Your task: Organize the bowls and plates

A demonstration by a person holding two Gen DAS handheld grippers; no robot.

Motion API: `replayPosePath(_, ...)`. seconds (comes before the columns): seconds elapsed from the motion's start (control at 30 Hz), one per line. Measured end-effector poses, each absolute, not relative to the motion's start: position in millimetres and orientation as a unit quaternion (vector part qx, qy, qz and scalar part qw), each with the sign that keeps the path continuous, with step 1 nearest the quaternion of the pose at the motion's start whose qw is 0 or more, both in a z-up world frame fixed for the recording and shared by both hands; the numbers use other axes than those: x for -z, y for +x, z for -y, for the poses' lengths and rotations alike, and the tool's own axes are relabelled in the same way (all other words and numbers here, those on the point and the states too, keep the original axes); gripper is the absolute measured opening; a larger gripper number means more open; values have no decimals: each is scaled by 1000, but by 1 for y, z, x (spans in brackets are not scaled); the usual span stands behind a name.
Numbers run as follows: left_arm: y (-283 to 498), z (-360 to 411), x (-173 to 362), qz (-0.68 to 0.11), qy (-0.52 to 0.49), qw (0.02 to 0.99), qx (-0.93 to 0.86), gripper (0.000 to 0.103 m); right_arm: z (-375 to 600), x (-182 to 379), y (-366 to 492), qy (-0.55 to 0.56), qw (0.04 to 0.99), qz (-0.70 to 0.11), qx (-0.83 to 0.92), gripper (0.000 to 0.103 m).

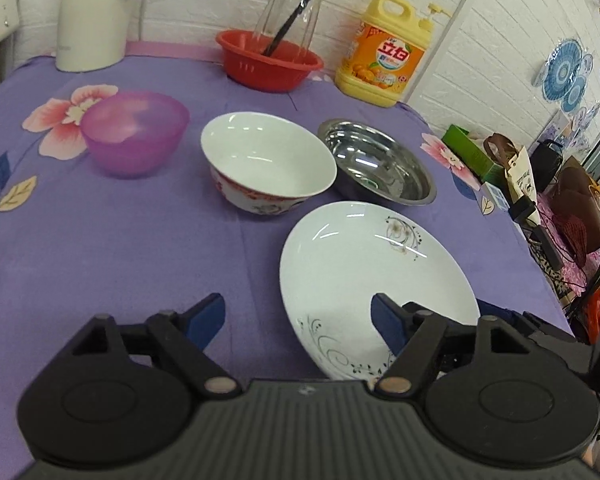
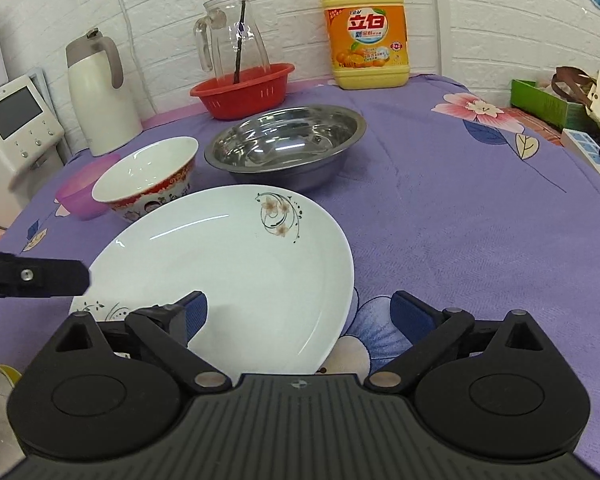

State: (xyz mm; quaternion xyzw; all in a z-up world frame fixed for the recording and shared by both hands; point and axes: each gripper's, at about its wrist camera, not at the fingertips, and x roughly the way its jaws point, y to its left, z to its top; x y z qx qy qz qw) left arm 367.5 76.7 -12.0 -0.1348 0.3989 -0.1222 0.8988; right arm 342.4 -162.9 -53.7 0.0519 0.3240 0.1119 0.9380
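From the left wrist, the left gripper (image 1: 298, 318) hangs released beside the white plate (image 1: 364, 276) on the purple cloth (image 1: 100, 240), ceramic bowl (image 1: 266, 160) and steel bowl (image 1: 376, 162) beyond; from the right wrist, the right gripper (image 2: 298, 320) straddles the plate's near rim, unclenched.

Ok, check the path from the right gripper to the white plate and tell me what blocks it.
Nothing visible blocks it. The right gripper, jaws open, already sits at the white plate, near its closest rim. The left gripper is off to one side.
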Motion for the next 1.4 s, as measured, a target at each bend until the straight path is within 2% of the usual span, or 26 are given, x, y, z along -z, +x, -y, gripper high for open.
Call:
replayPosePath(0.2, 387, -65, 29, -414, -118, 895, 118, 73, 161, 55, 345, 45, 940, -319, -116, 103)
replayPosePath(0.43, 391, -57, 30, -408, -93, 902, 110, 73, 157, 55, 344, 35, 940, -321, -108, 103)
replayPosePath(0.57, 392, -55, 30, -407, -90, 903, 106, 74, 163, 52, 339, 77, 937, -314, -133, 103)
replayPosePath(1.07, 391, -41, 32, -401, -66, 907, 108, 70, 152, 55, 338, 51, 938, -312, -140, 103)
replayPosePath(1.13, 390, -39, 32, -401, -57, 908, 107, 68, 151, 55, 338, 47, 939, -311, -139, 103)
replayPosePath(1.2, 390, -36, 32, -400, -39, 910, 102, 58, 149, 56, 338, 38, 940, -311, -137, 103)
replayPosePath(1.23, 389, -35, 33, -396, -31, 912, 103, 57, 147, 56, 338, 30, 940, -311, -135, 103)
replayPosePath(1.33, 389, -33, 33, -390, -32, 913, 118, 44, 143, 56, 337, 13, 942, -307, -135, 103)
replayPosePath(1.4, 390, -30, 32, -392, -32, 912, 115, 42, 141, 56, 336, 7, 943, -305, -133, 103)
